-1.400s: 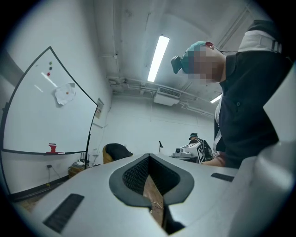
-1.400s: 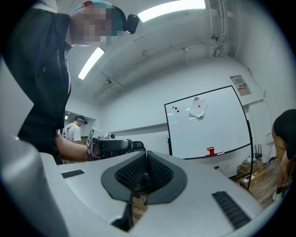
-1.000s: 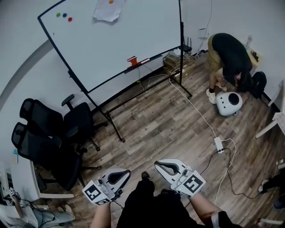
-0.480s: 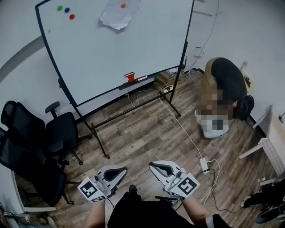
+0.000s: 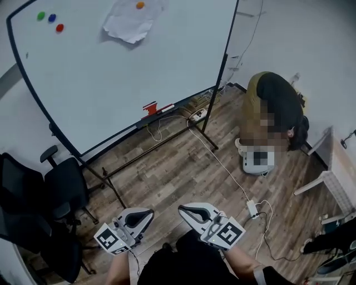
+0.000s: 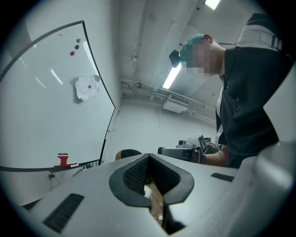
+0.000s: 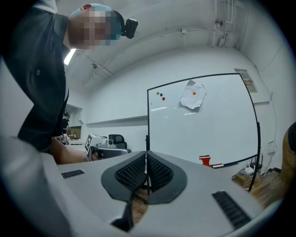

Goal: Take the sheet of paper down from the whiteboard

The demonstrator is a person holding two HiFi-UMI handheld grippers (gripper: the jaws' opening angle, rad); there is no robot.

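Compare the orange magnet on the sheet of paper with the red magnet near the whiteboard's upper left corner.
The orange magnet pins the crumpled sheet of paper; the red magnet sits on bare whiteboard. The orange magnet is alone, while the red magnet sits beside a blue magnet and a green magnet. Both are small, round and stuck high on the board.

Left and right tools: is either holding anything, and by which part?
Nothing is held. The left tool and the right tool are both shut and empty; the sheet of paper hangs on the whiteboard, well away from them.
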